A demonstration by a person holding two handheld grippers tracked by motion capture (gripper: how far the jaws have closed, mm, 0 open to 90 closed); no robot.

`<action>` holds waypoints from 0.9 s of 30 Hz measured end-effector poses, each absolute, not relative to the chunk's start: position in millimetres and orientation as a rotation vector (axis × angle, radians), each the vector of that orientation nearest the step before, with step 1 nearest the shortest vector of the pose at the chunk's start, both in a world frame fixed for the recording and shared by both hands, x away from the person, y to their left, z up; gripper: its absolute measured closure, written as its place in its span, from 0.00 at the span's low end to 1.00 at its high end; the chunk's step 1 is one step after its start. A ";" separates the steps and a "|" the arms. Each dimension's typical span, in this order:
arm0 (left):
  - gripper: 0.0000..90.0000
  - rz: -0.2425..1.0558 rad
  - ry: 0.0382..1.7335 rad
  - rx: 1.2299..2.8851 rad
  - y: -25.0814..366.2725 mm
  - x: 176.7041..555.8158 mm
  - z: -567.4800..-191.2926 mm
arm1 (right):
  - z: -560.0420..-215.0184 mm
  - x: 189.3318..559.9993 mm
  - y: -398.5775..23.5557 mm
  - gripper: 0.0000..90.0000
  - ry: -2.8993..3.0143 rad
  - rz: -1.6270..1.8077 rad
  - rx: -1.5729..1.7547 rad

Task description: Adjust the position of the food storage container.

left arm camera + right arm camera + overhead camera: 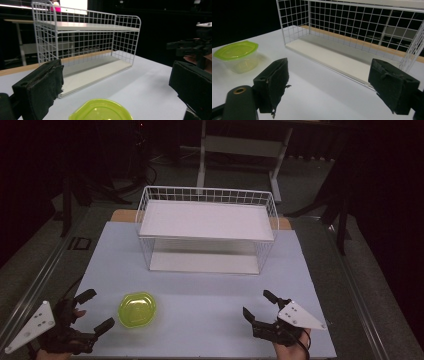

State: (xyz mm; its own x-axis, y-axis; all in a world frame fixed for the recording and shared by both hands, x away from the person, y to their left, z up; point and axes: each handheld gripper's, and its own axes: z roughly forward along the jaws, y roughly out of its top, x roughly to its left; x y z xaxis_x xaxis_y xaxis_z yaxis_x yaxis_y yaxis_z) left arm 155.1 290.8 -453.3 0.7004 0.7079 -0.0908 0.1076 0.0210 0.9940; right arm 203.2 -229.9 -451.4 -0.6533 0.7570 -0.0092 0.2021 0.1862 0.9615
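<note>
With both my left gripper [92,310] and right gripper [256,304] spread wide and empty, the lidded green container [137,309] sits just beyond my left fingertips, and I judge it light, slick, thin-walled plastic, best pinched across its sides below the lid.

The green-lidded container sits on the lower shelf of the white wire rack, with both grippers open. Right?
Not quite. The green-lidded container sits on the table in front of the white wire rack, as the high view shows. Both the left gripper and the right gripper are open.
</note>
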 end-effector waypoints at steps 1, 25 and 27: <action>0.00 0.532 0.703 1.513 289.8 154.9 -454.7 | -451.9 203.6 -228.5 0.19 1.982 1.490 0.889; 0.00 0.432 0.945 1.679 304.6 177.0 -469.0 | -456.6 207.2 -224.9 0.18 2.017 1.492 0.896; 0.00 0.414 0.962 1.667 311.4 178.2 -471.6 | -456.5 206.9 -224.5 0.19 2.018 1.495 0.893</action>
State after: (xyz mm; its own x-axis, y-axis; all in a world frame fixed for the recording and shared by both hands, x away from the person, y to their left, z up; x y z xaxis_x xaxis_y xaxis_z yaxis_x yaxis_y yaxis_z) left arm 178.2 311.4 -471.6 0.6076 0.7678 -0.2032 0.3800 -0.0564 0.9232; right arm 206.9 -224.5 -456.5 -0.6767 0.7362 0.0080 0.2220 0.1937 0.9556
